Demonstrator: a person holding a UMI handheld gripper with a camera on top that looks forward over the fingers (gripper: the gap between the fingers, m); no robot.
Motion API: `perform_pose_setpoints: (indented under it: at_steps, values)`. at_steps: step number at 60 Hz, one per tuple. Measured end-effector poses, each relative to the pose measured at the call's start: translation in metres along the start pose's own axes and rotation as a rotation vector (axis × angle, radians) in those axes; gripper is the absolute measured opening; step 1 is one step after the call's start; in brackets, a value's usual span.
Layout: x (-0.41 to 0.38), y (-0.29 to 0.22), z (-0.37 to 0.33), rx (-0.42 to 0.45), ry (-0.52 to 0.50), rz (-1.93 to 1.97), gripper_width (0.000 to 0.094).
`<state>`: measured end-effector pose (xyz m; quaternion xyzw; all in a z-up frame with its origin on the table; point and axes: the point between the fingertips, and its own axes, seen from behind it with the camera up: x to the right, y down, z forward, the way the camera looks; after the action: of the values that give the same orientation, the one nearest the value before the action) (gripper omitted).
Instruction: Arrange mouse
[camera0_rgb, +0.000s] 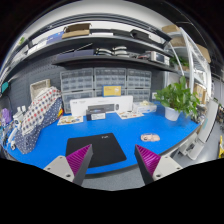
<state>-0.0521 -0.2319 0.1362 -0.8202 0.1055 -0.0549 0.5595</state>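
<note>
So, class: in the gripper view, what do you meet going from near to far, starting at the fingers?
gripper fingers, open → black mouse pad → white mouse → blue table → white box → shelves

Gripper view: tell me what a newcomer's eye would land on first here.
The bright blue table fills the middle, with a black mouse pad lying just ahead of the open gripper. A leafy green plant stands at the table's far right, and a small white mouse lies on the blue beyond the right finger.

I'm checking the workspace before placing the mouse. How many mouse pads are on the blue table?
1: a black mouse pad lies on the blue table just ahead of the open gripper. Others may be hidden.
</note>
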Motion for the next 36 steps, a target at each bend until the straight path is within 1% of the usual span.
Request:
perform_pose_setpoints:
  at_steps: [8,17,23,27,36]
  values:
    - [0.026,0.02,0.008,-0.019,-0.009,-0.016,0.0862]
    - [0.091,0.055,0.036,-0.07,0.009,-0.031,0.0861]
    - [0.138,0.069,0.063,-0.104,0.032,-0.03,0.086]
    - [0.166,0.073,0.084,-0.121,0.034,-0.04,0.085]
    - [0.209,0.071,0.141,-0.145,-0.013,-0.092,0.0838]
